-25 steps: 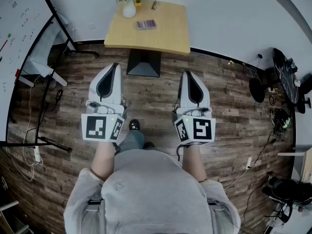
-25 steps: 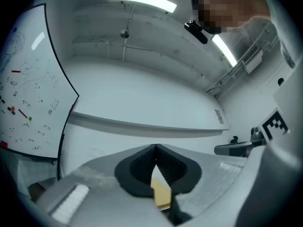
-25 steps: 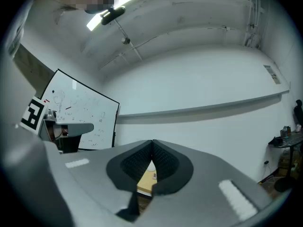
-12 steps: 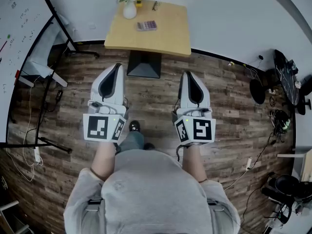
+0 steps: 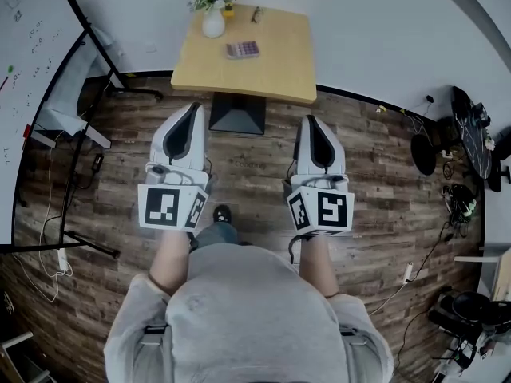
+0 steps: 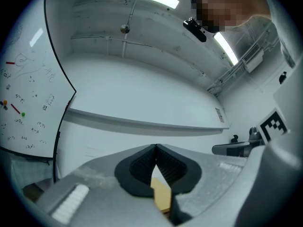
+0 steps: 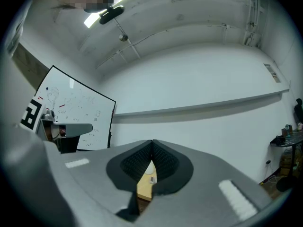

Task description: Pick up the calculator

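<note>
The calculator (image 5: 242, 49) is a small grey slab with dark keys. It lies flat near the middle of a light wooden table (image 5: 275, 66) at the top of the head view. Both grippers are far short of the table, held side by side over the wooden floor and pointing toward it. My left gripper (image 5: 190, 107) is shut with nothing in it, and so is my right gripper (image 5: 310, 120). In the left gripper view the ribbed pads (image 6: 142, 167) meet, with a sliver of table (image 6: 162, 195) showing below them. The right gripper view shows the table (image 7: 142, 189) the same way.
A white vase of flowers (image 5: 213, 22) and small items stand at the table's far edge. The table's dark pedestal base (image 5: 236, 114) sits on the floor ahead. A whiteboard on a wheeled stand (image 5: 32, 78) is at the left. Cables and black gear (image 5: 471, 126) lie at the right.
The table and calculator have slid slightly down and right in the head view as the person moves toward them. Both grippers kept their pose and stayed shut.
</note>
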